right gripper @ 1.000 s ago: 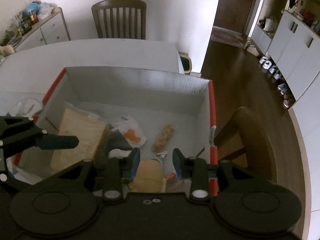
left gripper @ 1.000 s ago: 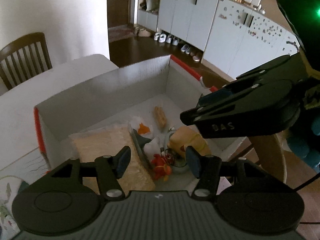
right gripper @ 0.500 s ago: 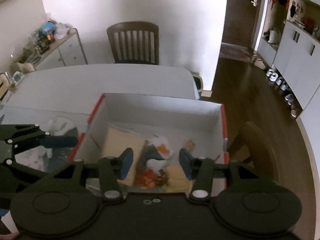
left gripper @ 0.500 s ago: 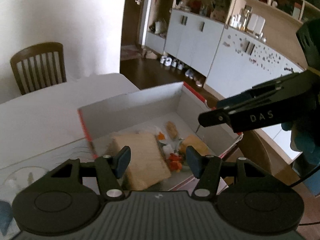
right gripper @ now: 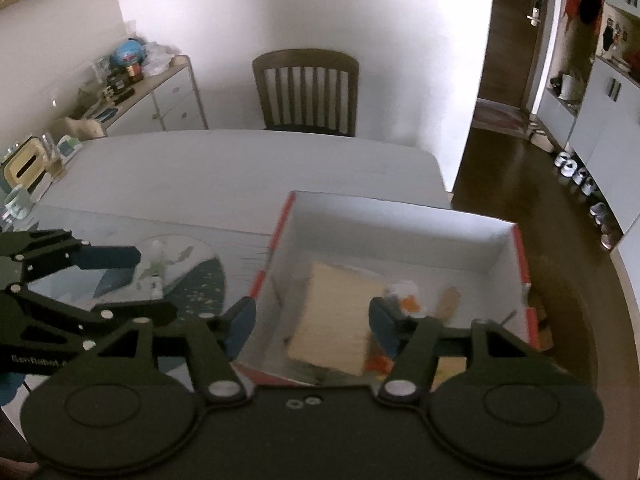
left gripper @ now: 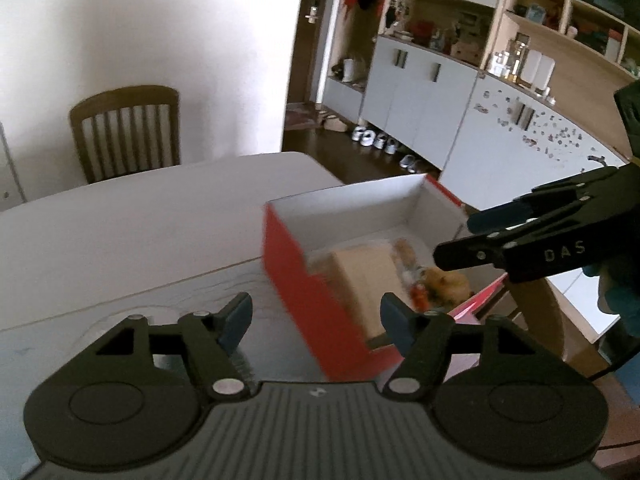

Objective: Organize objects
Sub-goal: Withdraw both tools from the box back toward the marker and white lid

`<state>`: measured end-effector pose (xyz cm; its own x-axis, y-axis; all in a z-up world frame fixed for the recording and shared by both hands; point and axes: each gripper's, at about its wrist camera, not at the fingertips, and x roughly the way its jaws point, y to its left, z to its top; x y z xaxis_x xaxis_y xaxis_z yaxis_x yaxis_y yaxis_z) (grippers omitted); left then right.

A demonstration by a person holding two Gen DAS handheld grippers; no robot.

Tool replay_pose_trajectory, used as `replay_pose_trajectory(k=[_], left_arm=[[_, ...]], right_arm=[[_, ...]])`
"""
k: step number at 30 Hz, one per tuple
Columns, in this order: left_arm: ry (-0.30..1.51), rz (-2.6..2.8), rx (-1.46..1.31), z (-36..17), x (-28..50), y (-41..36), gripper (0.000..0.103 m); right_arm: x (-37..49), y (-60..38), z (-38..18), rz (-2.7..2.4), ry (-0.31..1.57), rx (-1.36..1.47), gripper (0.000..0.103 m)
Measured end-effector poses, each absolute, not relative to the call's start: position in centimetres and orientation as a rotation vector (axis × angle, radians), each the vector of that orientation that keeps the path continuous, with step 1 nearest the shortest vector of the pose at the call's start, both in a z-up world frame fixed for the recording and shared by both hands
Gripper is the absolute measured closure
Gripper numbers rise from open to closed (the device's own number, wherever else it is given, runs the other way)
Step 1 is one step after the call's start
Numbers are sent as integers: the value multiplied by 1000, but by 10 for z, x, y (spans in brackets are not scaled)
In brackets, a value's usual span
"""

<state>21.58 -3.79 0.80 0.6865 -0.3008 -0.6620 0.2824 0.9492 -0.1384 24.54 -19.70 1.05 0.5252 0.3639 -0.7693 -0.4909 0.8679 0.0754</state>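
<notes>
The red-sided, white-lined box (right gripper: pixel 400 240) sits right of centre on the table (right gripper: pixel 240 168), holding a tan slab (right gripper: pixel 336 316) and blurred small items. Left gripper (left gripper: pixel 316 320) and right gripper (right gripper: pixel 312 320) hover spread, empty.

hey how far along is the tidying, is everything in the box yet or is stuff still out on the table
Mostly done, it seems. The red box already holds a tan block and some small colourful items, blurred. Nothing is in hand: the left gripper and right gripper are both open and empty. Small items on the round placemat beside the box look left to collect.
</notes>
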Motion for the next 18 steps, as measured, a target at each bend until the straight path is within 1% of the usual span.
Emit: replay_pose_trajectory(k=[3,6,9,12,14,15,16,18], left_arm=[[752,-309,-34,6,210,-15,30],[759,-286,-39,4,206,8,25],[770,-273,-40,0,203,30,22],[793,-263,-42,-7,202,51,21],[807,-259,-46,-12,201,62,20],[813,-257,-46,-15,201,68,17],[817,-256,-46,-17,201,74,17],[825,-258,-43,-21,199,82,17]], right_arm=[[240,-180,9,525,884,-157,38],[234,-162,6,527,891,-152,31],[230,-146,1,532,896,-157,28],[226,-129,-3,537,897,-157,23],[224,-120,-7,542,899,-153,22],[223,-115,-9,543,899,-152,20],[221,-110,-11,544,900,-151,16],[218,-101,-15,544,902,-154,12]])
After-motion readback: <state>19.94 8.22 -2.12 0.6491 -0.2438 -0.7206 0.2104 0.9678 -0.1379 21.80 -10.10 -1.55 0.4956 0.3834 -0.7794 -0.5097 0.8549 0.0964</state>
